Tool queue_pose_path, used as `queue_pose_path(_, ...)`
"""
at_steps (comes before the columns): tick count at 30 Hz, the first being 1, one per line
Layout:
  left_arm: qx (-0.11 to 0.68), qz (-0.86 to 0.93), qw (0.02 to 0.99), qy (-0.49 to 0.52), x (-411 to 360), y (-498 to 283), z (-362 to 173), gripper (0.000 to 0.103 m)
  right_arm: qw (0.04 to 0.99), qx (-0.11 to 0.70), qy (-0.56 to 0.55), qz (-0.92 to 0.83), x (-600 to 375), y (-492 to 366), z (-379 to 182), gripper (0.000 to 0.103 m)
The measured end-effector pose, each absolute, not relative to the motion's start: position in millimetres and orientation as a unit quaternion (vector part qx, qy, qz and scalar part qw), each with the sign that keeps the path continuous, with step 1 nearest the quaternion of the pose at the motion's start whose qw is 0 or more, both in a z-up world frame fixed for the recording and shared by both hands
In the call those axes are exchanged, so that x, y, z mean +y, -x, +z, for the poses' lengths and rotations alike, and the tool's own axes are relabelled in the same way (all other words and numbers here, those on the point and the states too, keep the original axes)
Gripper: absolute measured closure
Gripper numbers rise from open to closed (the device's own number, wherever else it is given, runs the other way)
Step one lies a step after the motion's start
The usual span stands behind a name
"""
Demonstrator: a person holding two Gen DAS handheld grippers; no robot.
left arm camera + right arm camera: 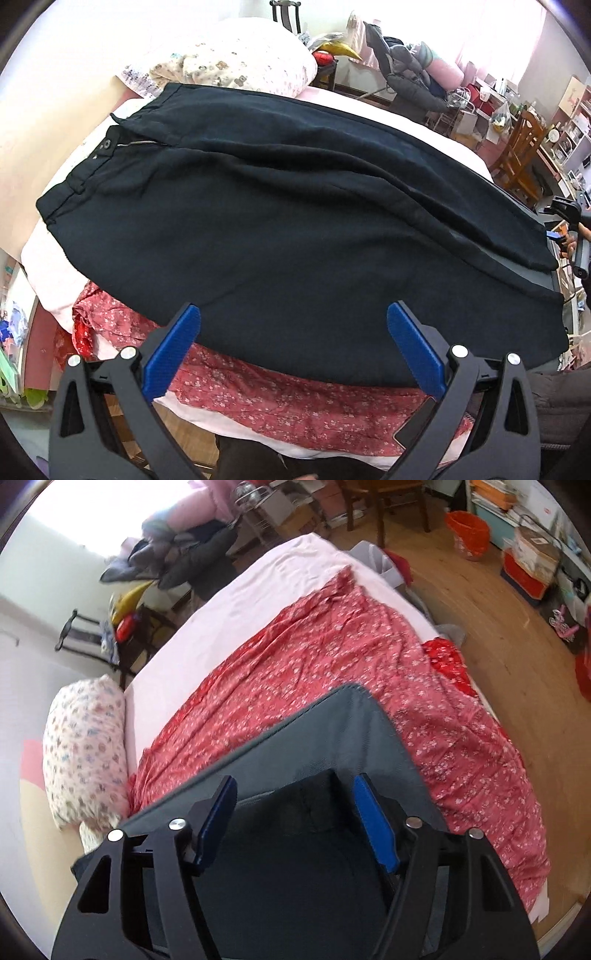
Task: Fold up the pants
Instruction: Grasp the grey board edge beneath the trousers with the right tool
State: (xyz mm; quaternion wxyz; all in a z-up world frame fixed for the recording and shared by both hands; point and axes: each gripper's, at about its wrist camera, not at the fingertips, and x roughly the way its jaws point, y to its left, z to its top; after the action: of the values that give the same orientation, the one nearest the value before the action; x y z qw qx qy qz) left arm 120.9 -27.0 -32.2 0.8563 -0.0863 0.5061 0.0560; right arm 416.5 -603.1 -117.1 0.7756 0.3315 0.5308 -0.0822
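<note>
Dark navy pants (280, 221) lie spread flat across a grey board (554, 273), waistband at the left, leg ends at the right. My left gripper (293, 325) is open and empty, hovering over the near edge of the pants. My right gripper (295, 794) is open over the leg end of the pants (314, 812) on the grey board (343, 731); nothing is held between its pads. It also shows at the far right edge of the left wrist view (557, 236).
The board rests on a bed with a red floral sheet (332, 657) and a pink sheet (240, 620). A patterned pillow (236, 62) lies behind the waistband. A wooden chair (521, 158), cluttered shelves and an orange bin (467, 531) stand around the bed.
</note>
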Motion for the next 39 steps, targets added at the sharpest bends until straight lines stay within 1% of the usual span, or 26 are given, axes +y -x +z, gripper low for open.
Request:
queue_pose_path(2, 0.511, 0.055, 0.854, 0.086, -27, -123, -35, 0.002, 0.783, 0.531, -0.314, -0.084, -599, -416, -118, 0.043)
queue_pose_path(4, 0.514, 0.052, 0.852, 0.088, -28, -124, -36, 0.002, 0.788, 0.53, -0.301, -0.085, -597, -414, -117, 0.047)
queue_pose_path(10, 0.518, 0.037, 0.85, 0.09, -34, -126, -39, 0.002, 0.794, 0.527, -0.286, -0.1, -599, -406, -118, 0.072)
queue_pose_path(11, 0.518, 0.036, 0.85, 0.091, -35, -126, -39, 0.002, 0.794, 0.527, -0.286, -0.101, -599, -405, -118, 0.085)
queue_pose_path(14, 0.519, 0.039, 0.849, 0.093, -34, -127, -40, 0.002, 0.799, 0.515, -0.298, -0.084, -599, -398, -114, 0.087)
queue_pose_path(15, 0.518, 0.039, 0.849, 0.097, -34, -127, -40, 0.002, 0.8, 0.511, -0.303, -0.08, -599, -396, -112, 0.093)
queue_pose_path(21, 0.524, 0.033, 0.842, 0.122, -26, -130, -43, 0.002, 0.812, 0.475, -0.335, -0.057, -595, -381, -94, 0.095)
queue_pose_path(30, 0.513, 0.01, 0.848, 0.13, -24, -142, -37, 0.002, 0.836, 0.414, -0.361, -0.003, -578, -344, -47, 0.095)
queue_pose_path(34, 0.495, 0.015, 0.854, 0.161, -9, -158, -29, 0.002, 0.845, 0.375, -0.381, 0.022, -573, -307, -27, 0.095)
queue_pose_path(39, 0.471, 0.003, 0.856, 0.214, 13, -197, -13, 0.002, 0.852, 0.343, -0.393, 0.04, -568, -262, -14, 0.095)
